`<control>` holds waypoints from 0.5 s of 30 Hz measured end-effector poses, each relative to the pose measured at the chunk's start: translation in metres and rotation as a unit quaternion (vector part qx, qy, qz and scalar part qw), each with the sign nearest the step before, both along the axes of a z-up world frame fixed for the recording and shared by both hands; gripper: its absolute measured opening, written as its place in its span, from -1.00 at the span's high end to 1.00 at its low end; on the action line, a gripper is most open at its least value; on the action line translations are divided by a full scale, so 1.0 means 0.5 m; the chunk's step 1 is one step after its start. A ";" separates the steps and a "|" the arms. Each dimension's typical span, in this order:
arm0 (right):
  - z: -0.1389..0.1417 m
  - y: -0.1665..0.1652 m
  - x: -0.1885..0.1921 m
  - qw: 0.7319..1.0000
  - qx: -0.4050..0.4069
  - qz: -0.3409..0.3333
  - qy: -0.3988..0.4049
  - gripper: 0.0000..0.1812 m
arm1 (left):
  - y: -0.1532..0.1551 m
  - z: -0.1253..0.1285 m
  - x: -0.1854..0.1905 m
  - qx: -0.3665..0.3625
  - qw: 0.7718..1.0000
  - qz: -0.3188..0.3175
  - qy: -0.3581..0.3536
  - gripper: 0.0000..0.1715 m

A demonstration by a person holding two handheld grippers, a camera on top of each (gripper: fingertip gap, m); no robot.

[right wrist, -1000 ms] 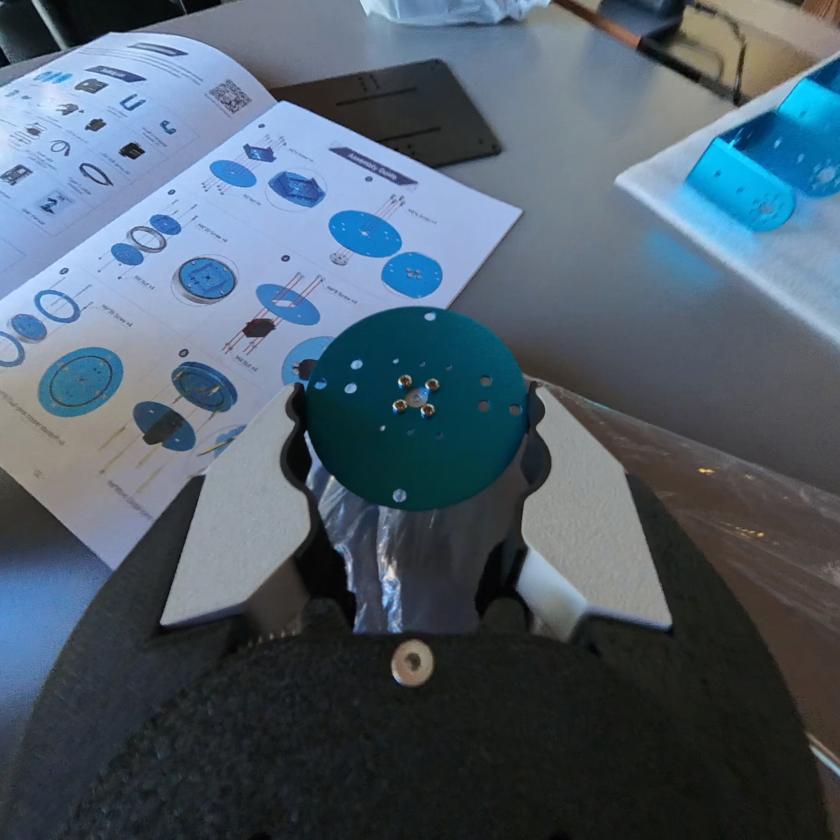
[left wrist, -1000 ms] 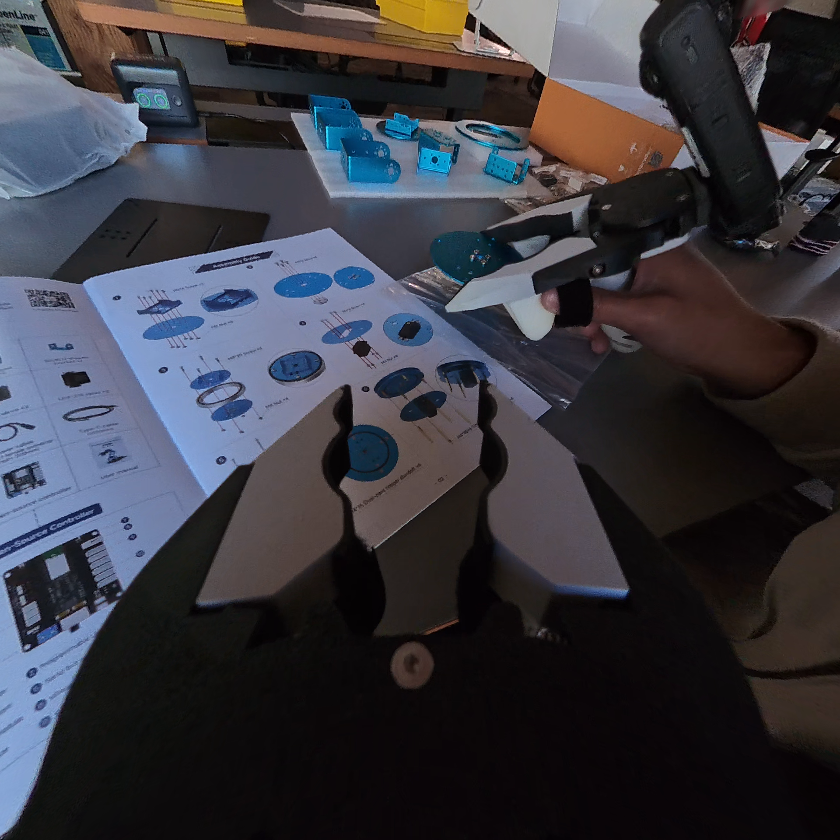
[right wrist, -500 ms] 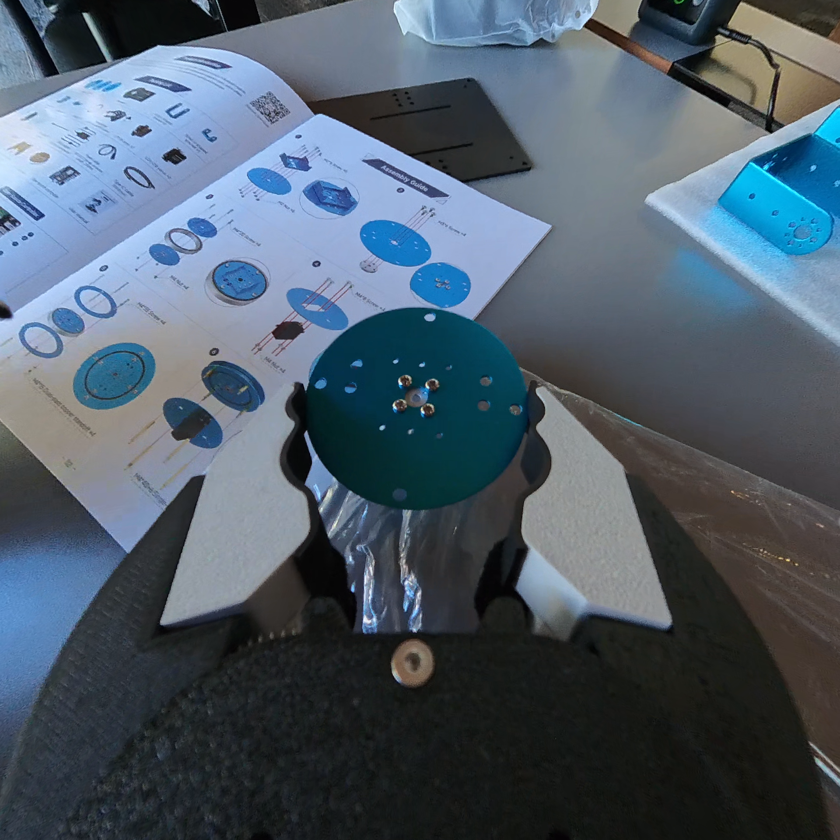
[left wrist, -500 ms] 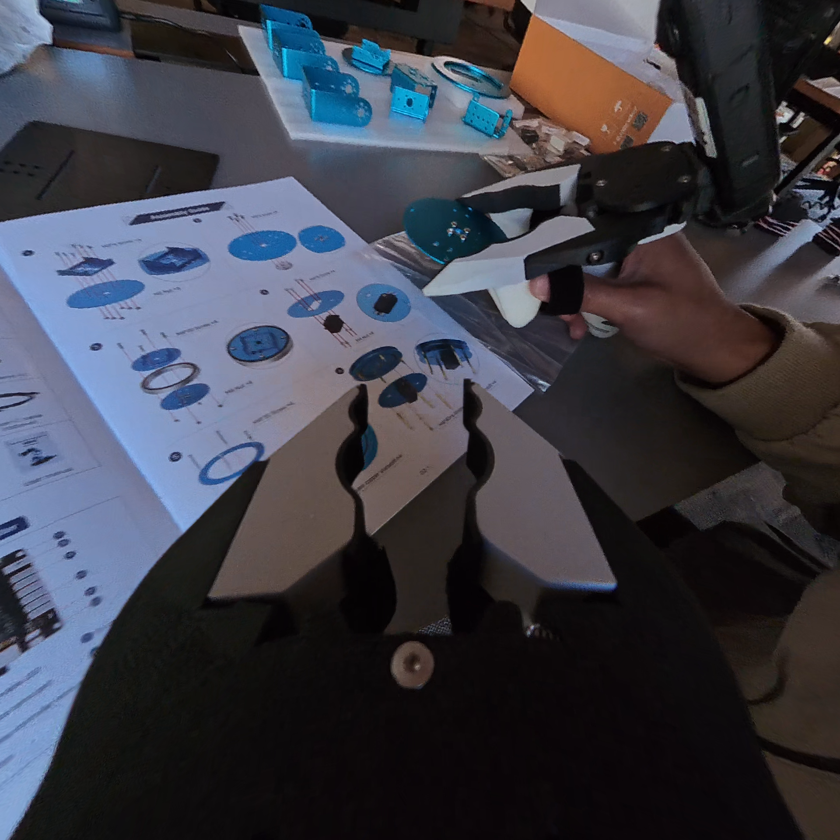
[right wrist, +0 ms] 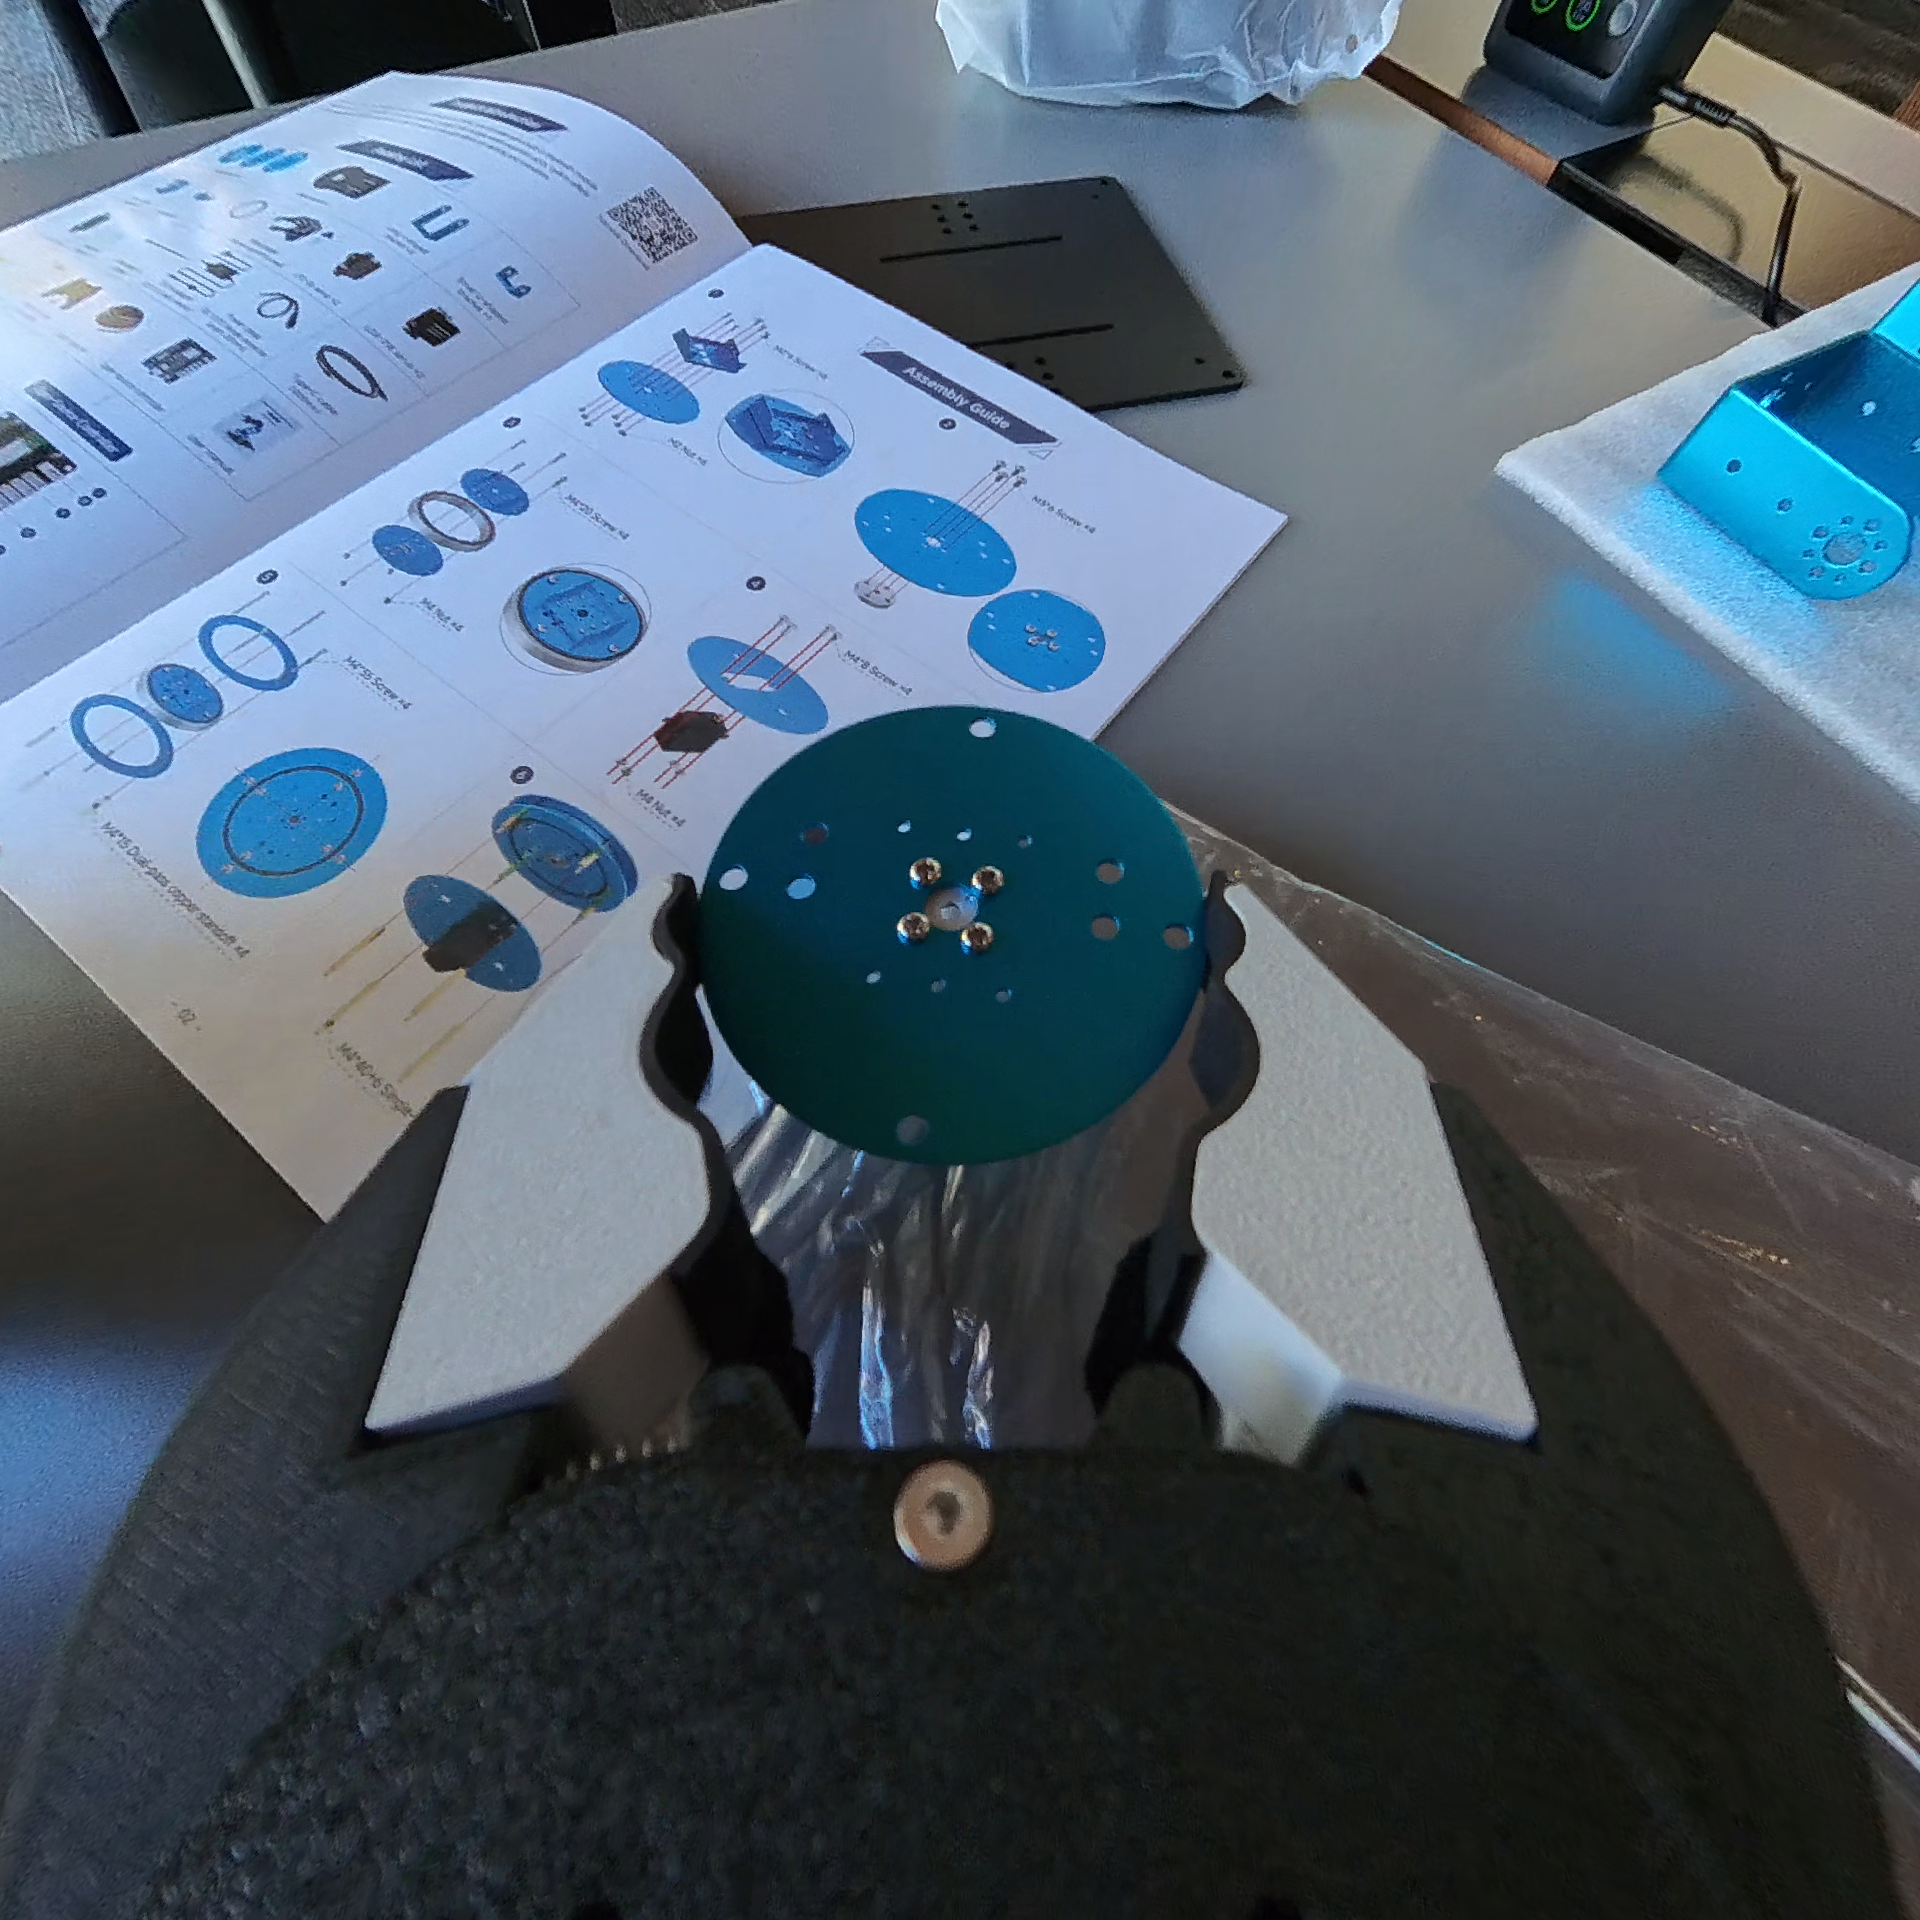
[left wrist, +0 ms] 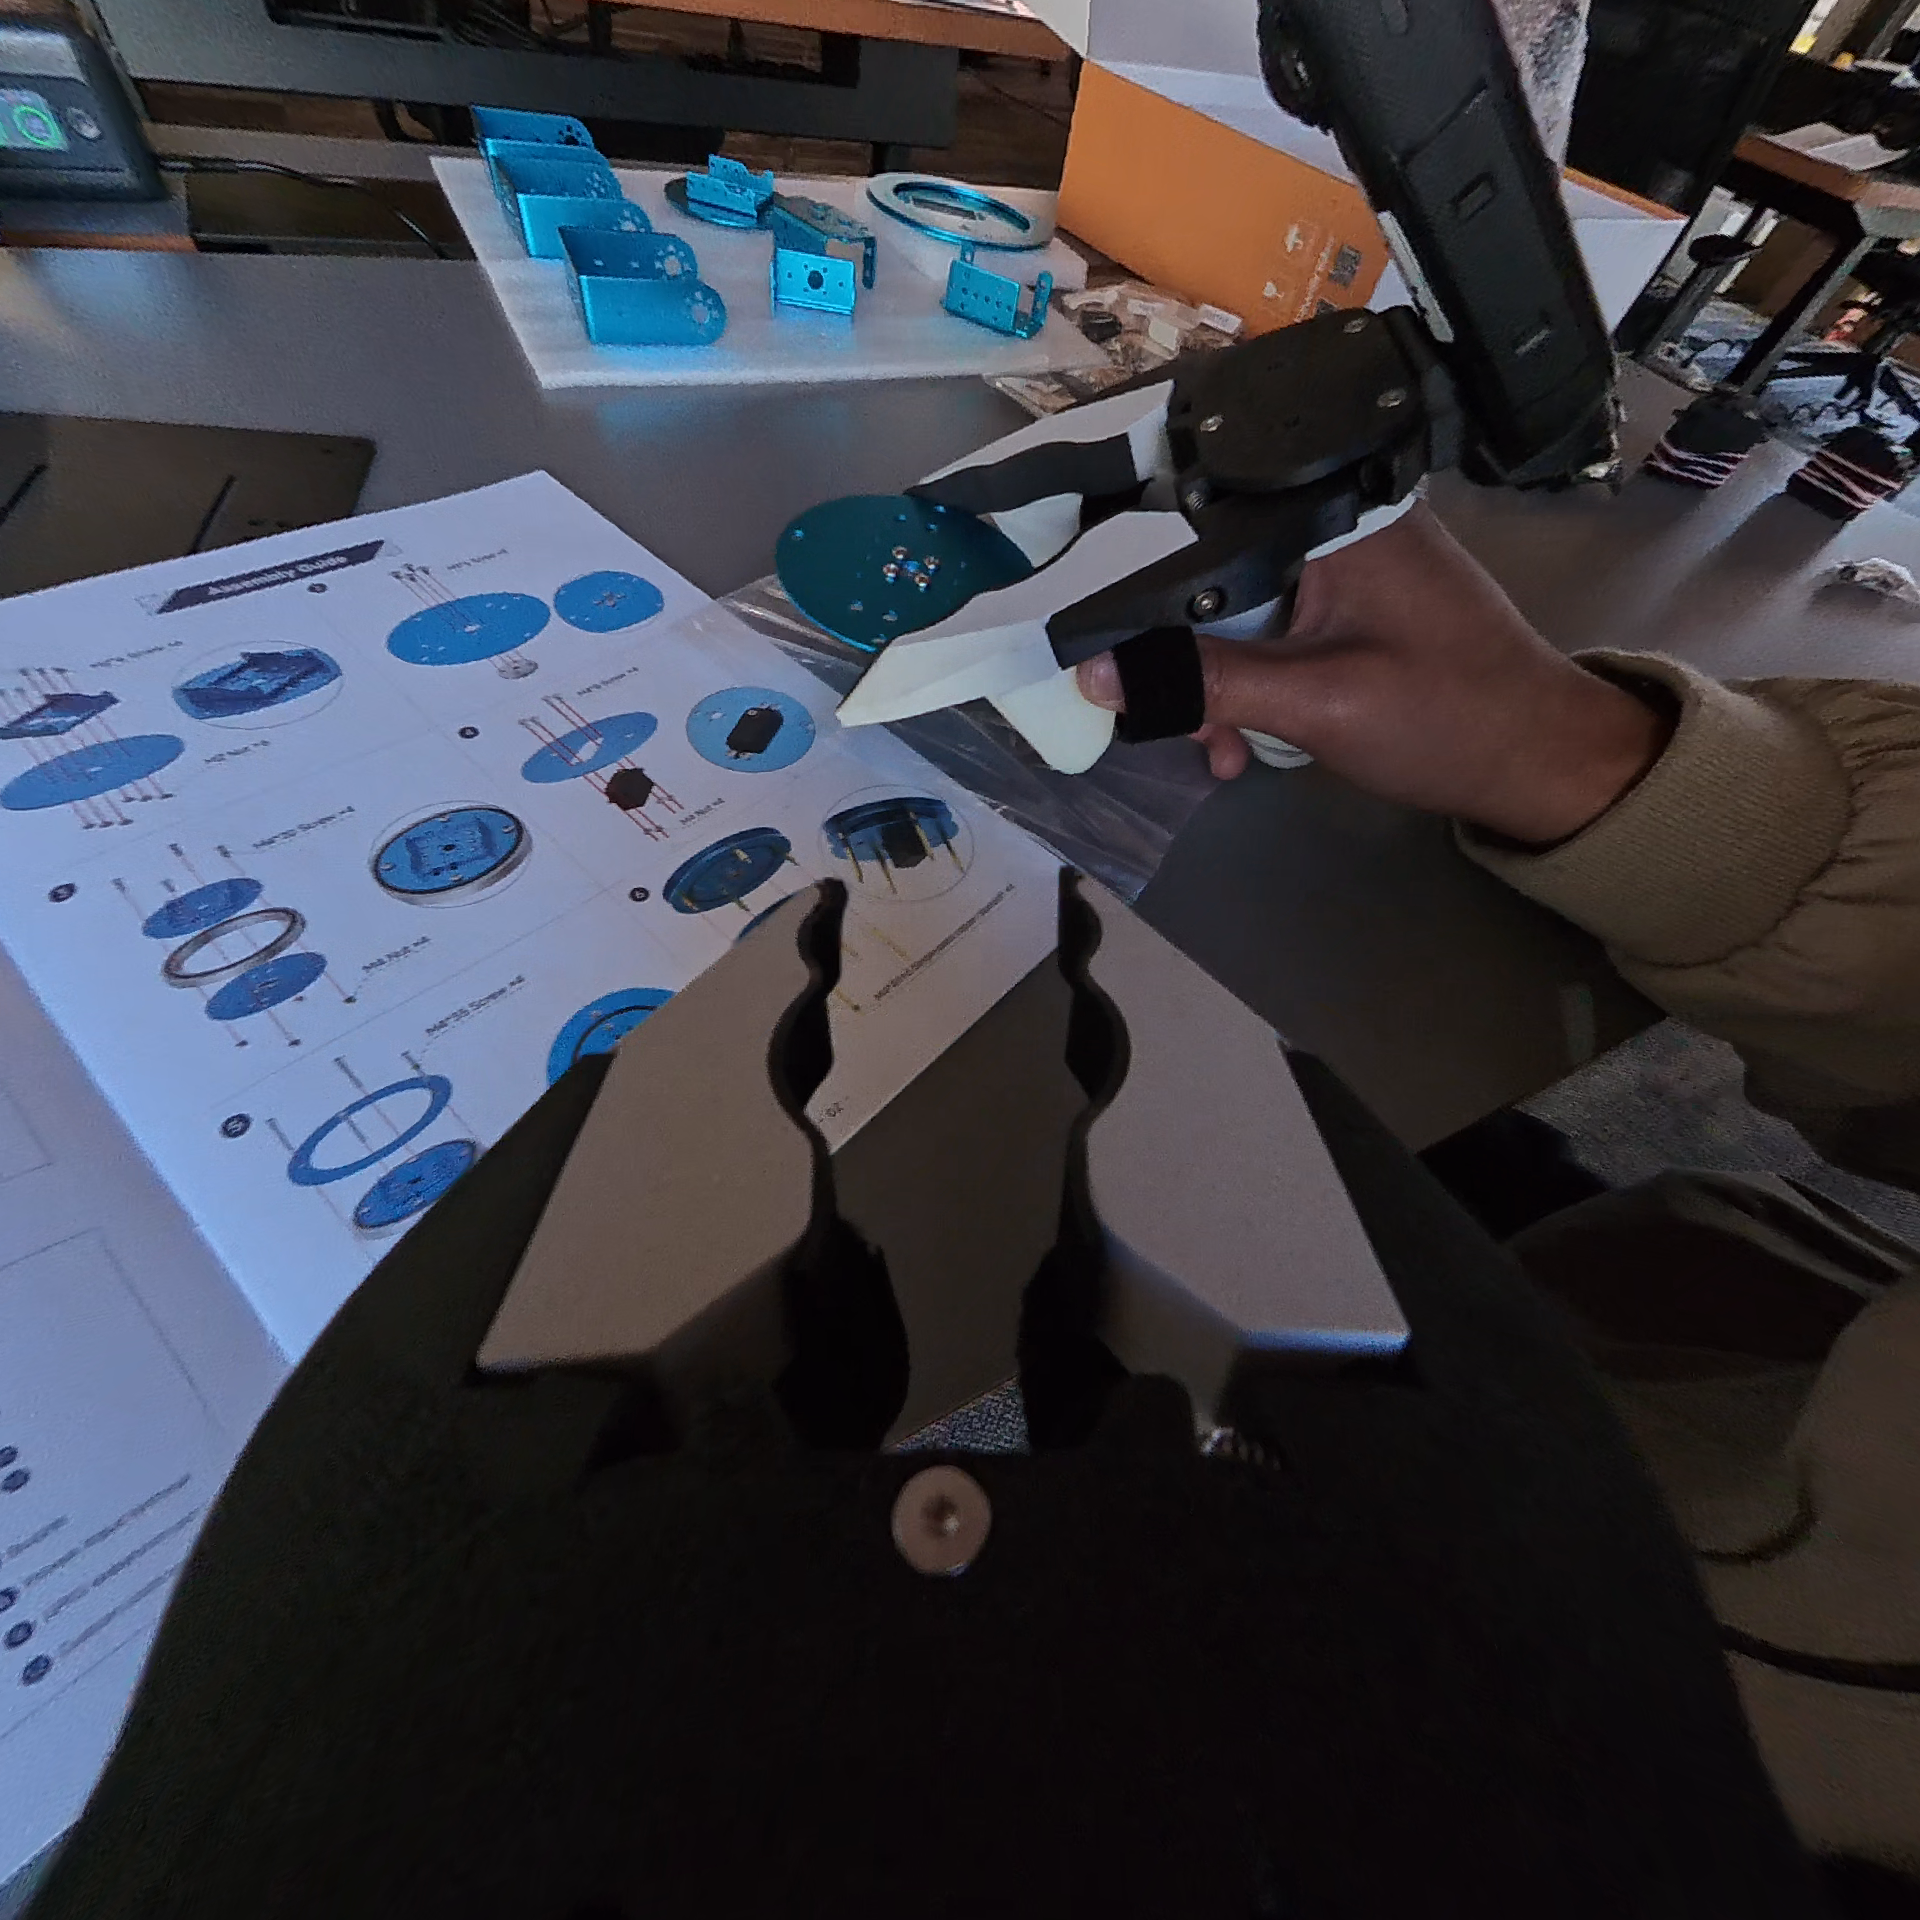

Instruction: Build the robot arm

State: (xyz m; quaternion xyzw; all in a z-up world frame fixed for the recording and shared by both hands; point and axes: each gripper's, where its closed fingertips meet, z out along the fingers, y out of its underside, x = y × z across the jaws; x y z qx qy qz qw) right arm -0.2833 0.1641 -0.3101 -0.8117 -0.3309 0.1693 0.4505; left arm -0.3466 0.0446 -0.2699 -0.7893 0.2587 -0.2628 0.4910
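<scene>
The right tongs [right wrist: 951, 904] are squeezing a round blue-green metal plate [right wrist: 951, 935] by its two edges, one finger on each side. The plate has small holes and four little nuts in its middle, and it is up in the air, tilted, not touching the table [right wrist: 1455, 727]. Just under these tongs lies a crinkly clear plastic bag [right wrist: 1558, 1195]. Ahead of them and to their left is an open booklet [right wrist: 468, 623] with blue pictures, lying flat. Past the booklet sits a flat black plate [right wrist: 1039, 291]. Off to their right is a white foam sheet [right wrist: 1683, 592] with a shiny blue metal bracket [right wrist: 1808, 488] on it. The left tongs [left wrist: 945, 904] are open with a gap between the fingers, and they hold nothing. They hang over the near corner of the booklet. Ahead of them and to their right, a hand [left wrist: 1403, 675] holds the right tongs with the round plate. Farther ahead, more blue parts [left wrist: 644, 270] sit on the foam sheet, beside an orange box [left wrist: 1195, 208].
</scene>
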 end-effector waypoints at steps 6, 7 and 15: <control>0.002 -0.001 0.001 1.000 0.000 0.000 0.002 -0.04 | -0.006 -0.004 -0.034 -0.007 1.000 0.027 -0.001 0.51; 0.002 -0.001 0.001 1.000 0.001 0.000 0.002 -0.04 | -0.007 -0.006 -0.042 -0.008 0.999 0.033 0.000 0.51; -0.004 -0.002 -0.003 1.000 -0.002 0.003 -0.004 -0.04 | 0.005 -0.021 -0.152 -0.002 0.991 0.123 0.053 0.58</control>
